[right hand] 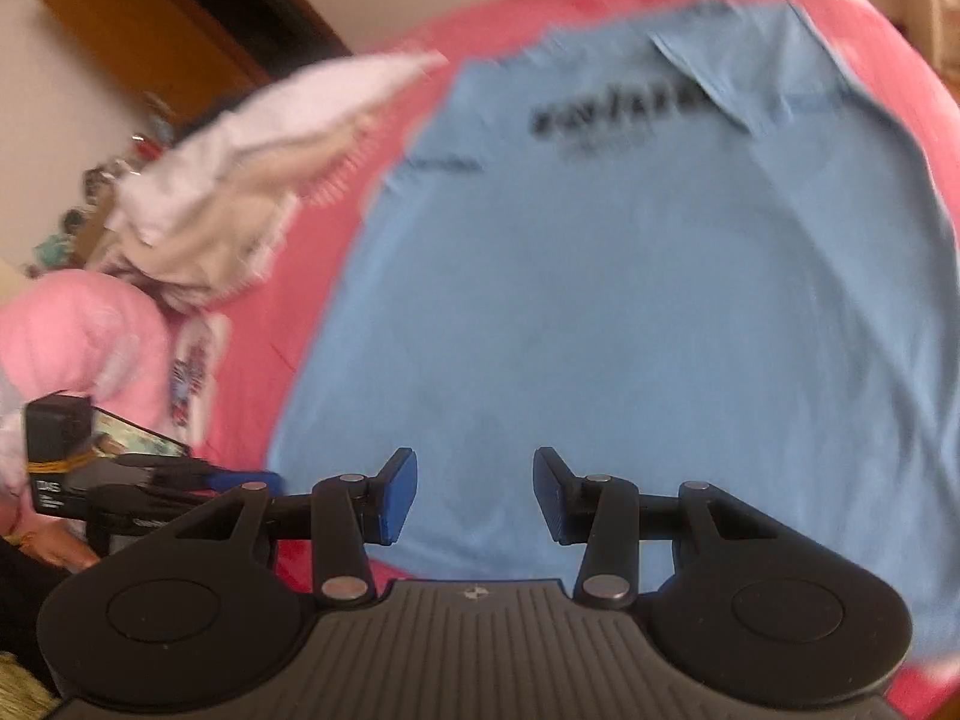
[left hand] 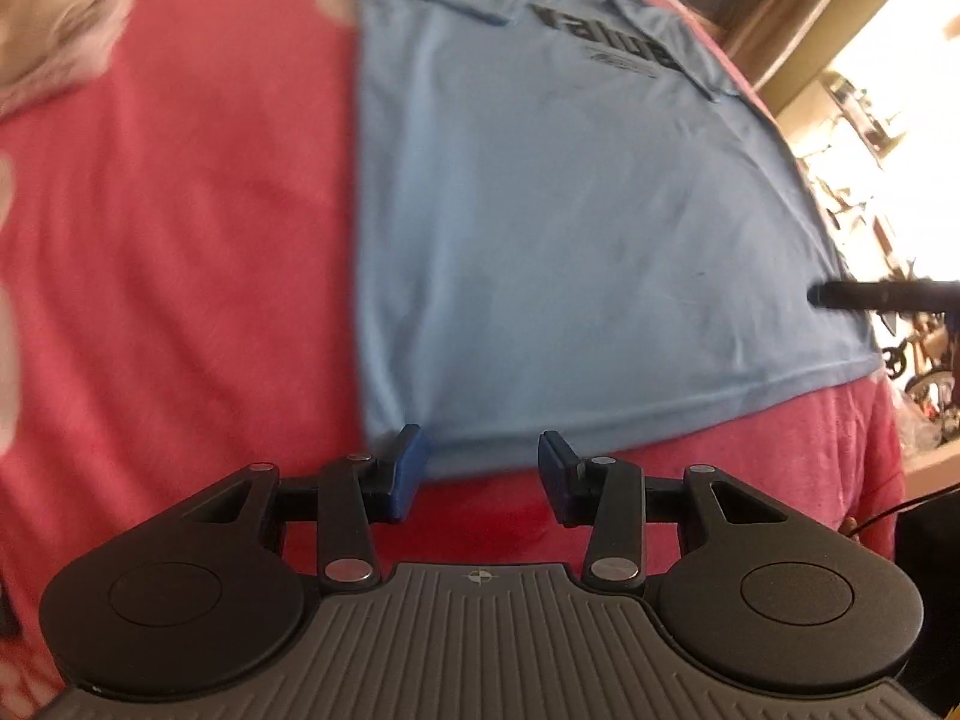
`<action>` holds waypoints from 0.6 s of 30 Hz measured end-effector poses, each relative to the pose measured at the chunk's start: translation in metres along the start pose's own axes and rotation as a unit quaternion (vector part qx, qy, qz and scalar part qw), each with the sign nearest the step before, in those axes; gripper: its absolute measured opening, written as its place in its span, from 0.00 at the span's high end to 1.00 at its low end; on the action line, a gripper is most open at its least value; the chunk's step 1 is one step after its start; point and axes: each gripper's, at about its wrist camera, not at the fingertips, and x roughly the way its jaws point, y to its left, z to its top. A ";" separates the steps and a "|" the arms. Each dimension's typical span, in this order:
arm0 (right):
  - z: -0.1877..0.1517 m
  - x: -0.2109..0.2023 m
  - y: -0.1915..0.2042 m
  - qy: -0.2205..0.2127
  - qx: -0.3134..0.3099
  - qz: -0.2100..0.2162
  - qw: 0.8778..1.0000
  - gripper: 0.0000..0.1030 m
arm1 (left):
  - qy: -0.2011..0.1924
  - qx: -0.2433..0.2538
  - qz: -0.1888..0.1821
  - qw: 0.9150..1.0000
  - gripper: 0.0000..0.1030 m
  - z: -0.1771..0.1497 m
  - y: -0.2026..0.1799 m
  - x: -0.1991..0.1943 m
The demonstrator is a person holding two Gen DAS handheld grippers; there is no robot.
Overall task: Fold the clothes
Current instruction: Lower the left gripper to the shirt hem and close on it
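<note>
In the left wrist view, a light blue cotton T-shirt with black lettering (left hand: 576, 228) is seen spread flat on a pink-red bedspread (left hand: 180, 270), its printed end far from the camera and its hem nearest. The sleeves are seen folded in over the upper part of the shirt. The left gripper (left hand: 483, 474) is held low over the near hem, at the shirt's near left corner, with its blue-padded fingers (left hand: 409, 468) set wide apart and nothing between them; whether the pads touch the cloth cannot be told. A black finger of the other tool (left hand: 882, 295) is seen entering from the right edge, at the shirt's right side. A pale, blurred heap of clothes (left hand: 60, 18) is seen at the top left on the bedspread.

In the right wrist view, which is blurred, the same blue shirt (right hand: 630, 300) is shown filling most of the picture, lettering at the far end. The right gripper (right hand: 474, 495) is held above the near part of the shirt, its blue-padded fingers (right hand: 399, 495) spread wide and empty. The left gripper (right hand: 180, 480) is seen at the lower left, by the shirt's near corner. A heap of white and cream clothes (right hand: 240, 180) and a pink garment (right hand: 90, 336) are seen to the left on the bedspread (right hand: 288, 276), apart from the shirt.
</note>
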 end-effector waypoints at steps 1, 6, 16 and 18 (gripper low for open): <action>-0.004 0.003 -0.002 0.006 0.008 -0.003 1.000 0.55 | -0.003 -0.006 -0.001 1.000 0.60 -0.001 0.002 -0.002; -0.017 0.011 -0.008 0.024 0.029 -0.013 0.999 0.55 | -0.020 -0.011 -0.001 1.000 0.60 -0.001 0.003 -0.012; -0.015 0.009 -0.001 0.022 0.016 -0.014 1.000 0.55 | -0.031 -0.018 0.028 0.999 0.60 0.000 0.009 -0.011; -0.016 0.009 0.000 0.021 0.014 -0.014 1.000 0.55 | -0.028 -0.022 0.031 0.999 0.60 0.000 0.009 -0.009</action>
